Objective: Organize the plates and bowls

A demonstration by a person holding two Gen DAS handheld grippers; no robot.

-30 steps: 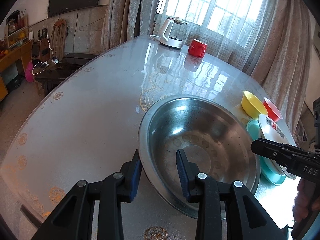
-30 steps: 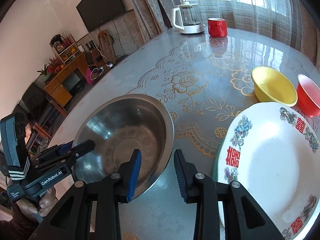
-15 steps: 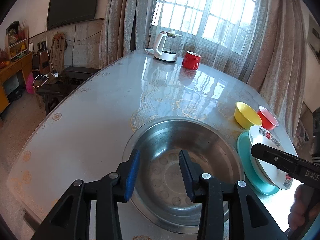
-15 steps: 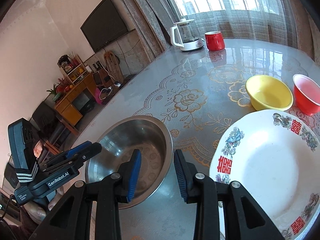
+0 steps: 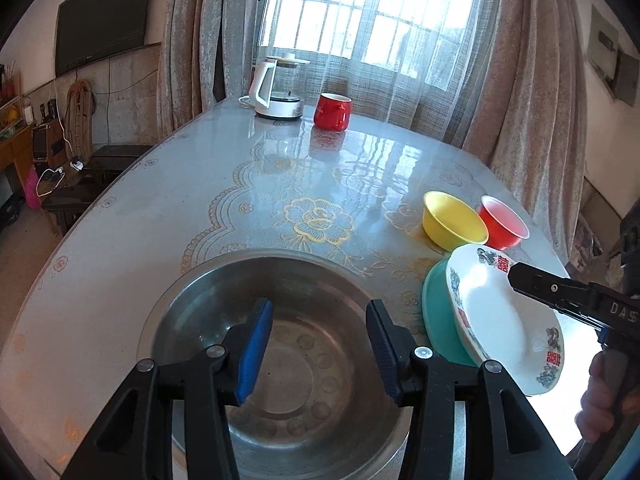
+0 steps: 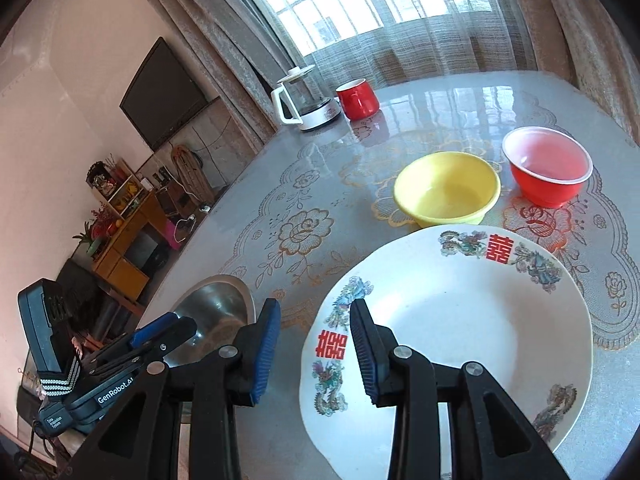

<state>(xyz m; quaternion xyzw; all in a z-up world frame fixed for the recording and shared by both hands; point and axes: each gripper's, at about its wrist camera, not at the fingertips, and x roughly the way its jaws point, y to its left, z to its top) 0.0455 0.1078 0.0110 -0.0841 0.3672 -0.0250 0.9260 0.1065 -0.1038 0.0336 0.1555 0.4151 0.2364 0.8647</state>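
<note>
- The steel bowl (image 5: 280,360) is sitting on the tabletop (image 5: 168,216) at the near edge, directly under the left gripper (image 5: 318,346), whose blue-padded jaws are standing wide apart above the bowl's hollow, gripping nothing.
- At about 3 o'clock from the steel bowl, the white plate (image 6: 460,320) with red characters and floral motifs is lying on top of a teal plate (image 5: 438,316); from the left wrist view the white one is sitting tilted, overhanging the teal one.
- The right gripper (image 6: 314,346) is hovering with its jaws open wide and empty, one finger over the white plate's left rim, the other over bare tabletop between plate and steel bowl.
- At 12 o'clock from the plates, a yellow bowl (image 6: 448,188) and a red bowl (image 6: 546,168) are standing side by side, close together.
- At the far end of the tabletop, a white kettle (image 5: 276,88) and a red mug (image 5: 332,111) are standing near each other before the curtained window.
</note>
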